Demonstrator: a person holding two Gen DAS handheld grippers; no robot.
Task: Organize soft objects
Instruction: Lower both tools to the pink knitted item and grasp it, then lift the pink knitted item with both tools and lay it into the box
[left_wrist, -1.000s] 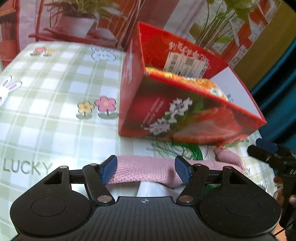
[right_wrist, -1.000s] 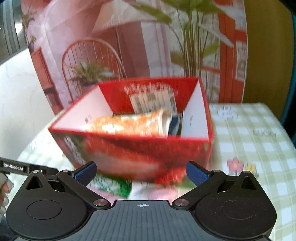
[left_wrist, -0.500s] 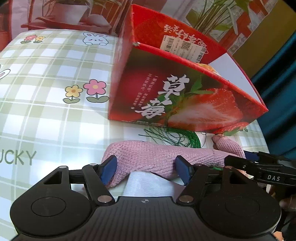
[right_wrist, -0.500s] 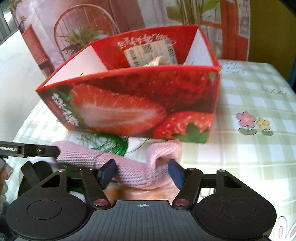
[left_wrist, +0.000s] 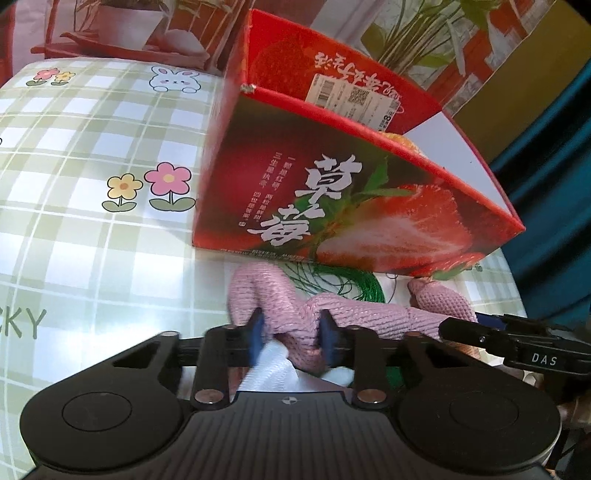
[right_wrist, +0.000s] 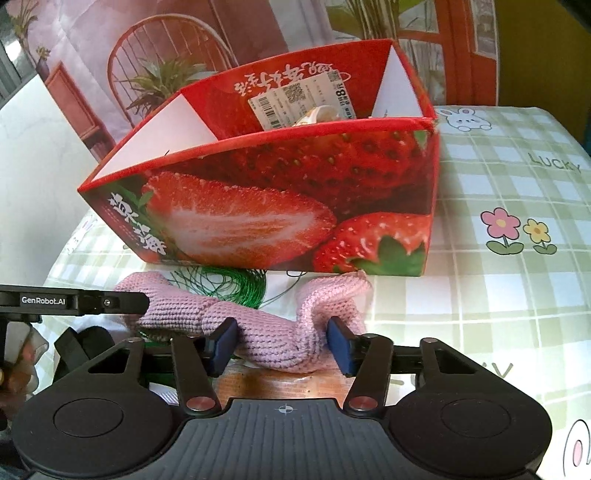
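Note:
A long pink knitted piece (left_wrist: 369, 317) lies on the checked tablecloth in front of a red strawberry box (left_wrist: 351, 206). My left gripper (left_wrist: 291, 339) is shut on its left end, which bunches up between the blue pads. My right gripper (right_wrist: 282, 345) is closed partway around the other end (right_wrist: 280, 343), its pads touching the bunched knit. The box (right_wrist: 277, 206) is open at the top and holds an orange item (left_wrist: 402, 142) and a pale item (right_wrist: 317, 114).
A bundle of green cord (left_wrist: 354, 288) lies between the knit and the box; it also shows in the right wrist view (right_wrist: 229, 284). White cloth (left_wrist: 273, 373) lies under my left gripper. An orange-brown surface (right_wrist: 280, 384) shows under my right gripper. The tablecloth (left_wrist: 92, 206) extends left.
Both grippers came down to the pink knit and narrowed on it. The left jaws went from open to shut on the left end, bunching it. The right jaws closed further.

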